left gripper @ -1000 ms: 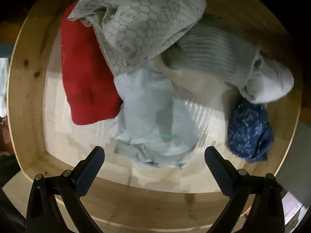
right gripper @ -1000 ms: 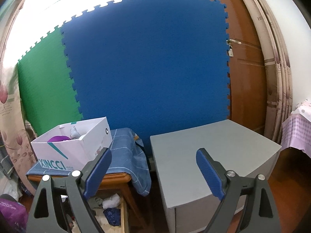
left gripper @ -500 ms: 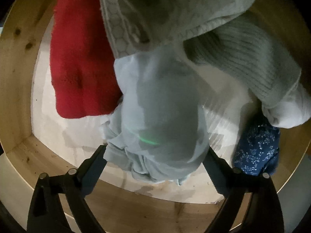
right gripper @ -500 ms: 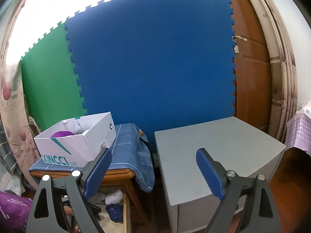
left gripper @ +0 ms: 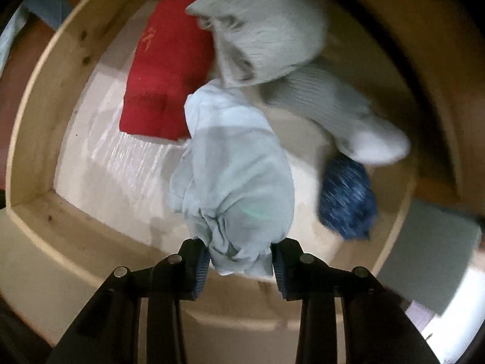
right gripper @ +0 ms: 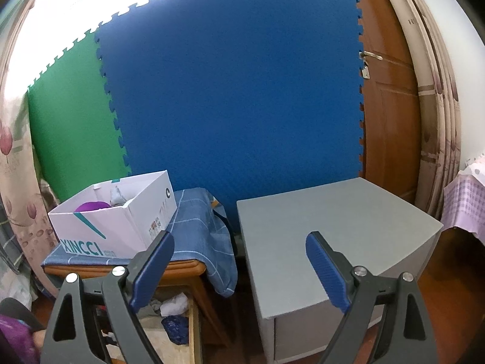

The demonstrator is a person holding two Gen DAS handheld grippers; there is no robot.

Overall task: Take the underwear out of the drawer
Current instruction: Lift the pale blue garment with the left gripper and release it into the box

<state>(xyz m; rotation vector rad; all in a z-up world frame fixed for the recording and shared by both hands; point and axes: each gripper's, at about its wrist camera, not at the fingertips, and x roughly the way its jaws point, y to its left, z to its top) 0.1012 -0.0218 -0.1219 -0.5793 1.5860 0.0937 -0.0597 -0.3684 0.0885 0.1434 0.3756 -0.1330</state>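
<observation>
Pale-blue underwear (left gripper: 239,182), one piece, pinched in left tool (left gripper: 241,261).

- My left wrist camera looks steeply down into the wooden drawer (left gripper: 36,115), close above the clothes, with its own fingers (left gripper: 197,270) at the bottom edge.
- My right wrist camera faces level across the room toward the blue foam mat (right gripper: 236,97), from farther back.
- Both views share the drawer (right gripper: 194,327): the right one catches only a sliver at bottom left, including the dark blue patterned cloth (right gripper: 175,327) that the left view shows close up (left gripper: 345,197).
</observation>
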